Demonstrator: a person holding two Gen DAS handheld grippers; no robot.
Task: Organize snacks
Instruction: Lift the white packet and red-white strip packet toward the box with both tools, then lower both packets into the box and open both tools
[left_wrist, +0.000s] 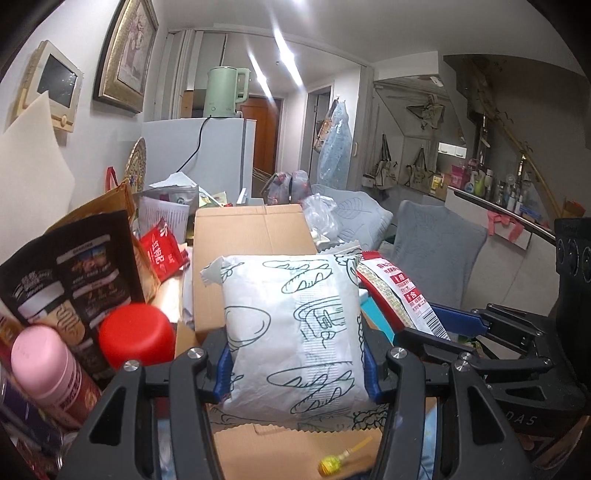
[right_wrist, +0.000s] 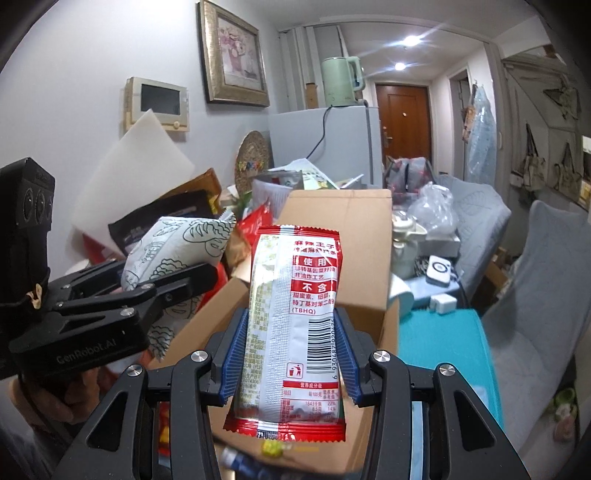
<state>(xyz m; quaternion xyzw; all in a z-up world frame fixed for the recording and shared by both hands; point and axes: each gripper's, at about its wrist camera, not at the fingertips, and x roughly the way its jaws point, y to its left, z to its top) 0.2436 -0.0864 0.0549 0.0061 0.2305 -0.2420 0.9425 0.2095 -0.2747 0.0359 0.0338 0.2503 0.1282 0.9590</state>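
The left gripper (left_wrist: 297, 363) pinches a puffy, crinkled white plastic snack bag printed with dark green bread drawings (left_wrist: 291, 332) between its ribbed blue pads, the bag standing upright ahead of the fingers. The right gripper (right_wrist: 290, 360) clamps a flat, glossy red-and-white foil snack packet with a barcode (right_wrist: 295, 325), held upright. Both hover above the open brown cardboard box (right_wrist: 343, 236), which lies just ahead and below, the left gripper level, left of the right.
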